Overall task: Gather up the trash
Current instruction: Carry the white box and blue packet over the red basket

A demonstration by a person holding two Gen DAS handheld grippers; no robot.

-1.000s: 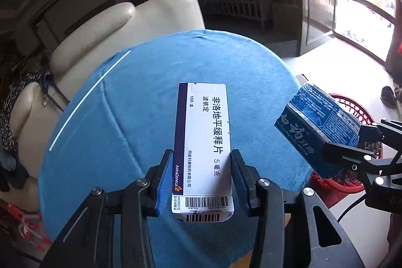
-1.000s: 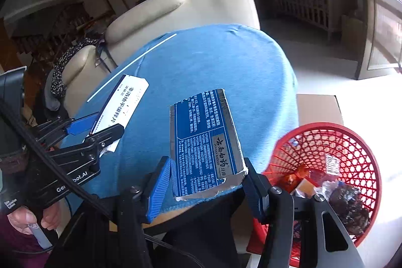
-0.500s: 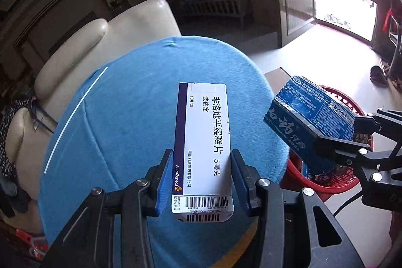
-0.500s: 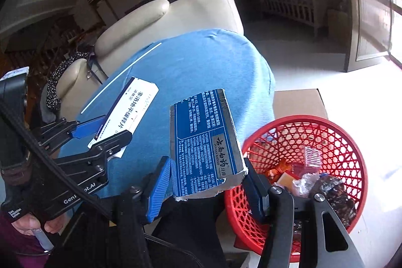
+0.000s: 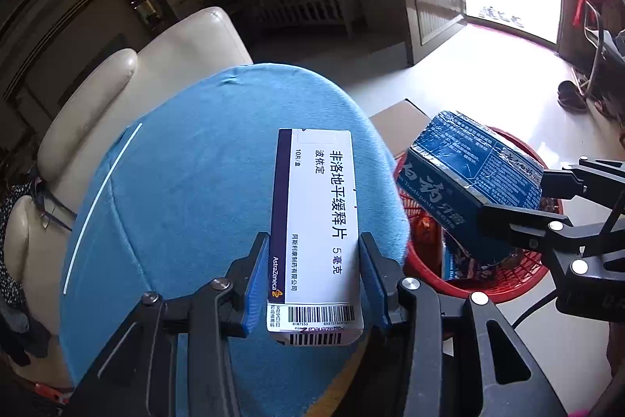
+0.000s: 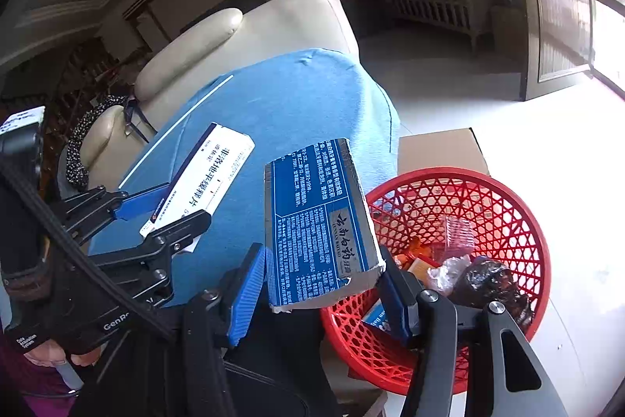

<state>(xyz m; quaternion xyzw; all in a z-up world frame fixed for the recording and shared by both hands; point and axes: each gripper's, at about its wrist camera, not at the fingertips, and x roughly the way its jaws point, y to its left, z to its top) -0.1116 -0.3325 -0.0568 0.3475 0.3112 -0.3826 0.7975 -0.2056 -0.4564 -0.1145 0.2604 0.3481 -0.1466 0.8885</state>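
My left gripper (image 5: 314,280) is shut on a white medicine box (image 5: 318,221) with a purple stripe, held above the right part of the blue-covered round table (image 5: 187,206). My right gripper (image 6: 320,284) is shut on a blue medicine box (image 6: 316,217), held over the left rim of the red mesh basket (image 6: 504,194), which stands on the floor and holds several pieces of trash. In the left wrist view the blue box (image 5: 468,178) and right gripper (image 5: 547,202) hang over the basket (image 5: 496,280). The white box (image 6: 199,178) and left gripper (image 6: 160,210) show in the right wrist view.
A cream leather armchair (image 5: 129,85) stands behind the table. A flat cardboard sheet (image 6: 441,151) lies under the basket's far side. A white stripe (image 5: 97,202) runs across the table cloth. White floor (image 6: 547,127) extends to the right toward glass doors.
Both grippers have swung to the right with their boxes. The blue box now hangs over the basket rim, and the white box is nearer the table's right edge.
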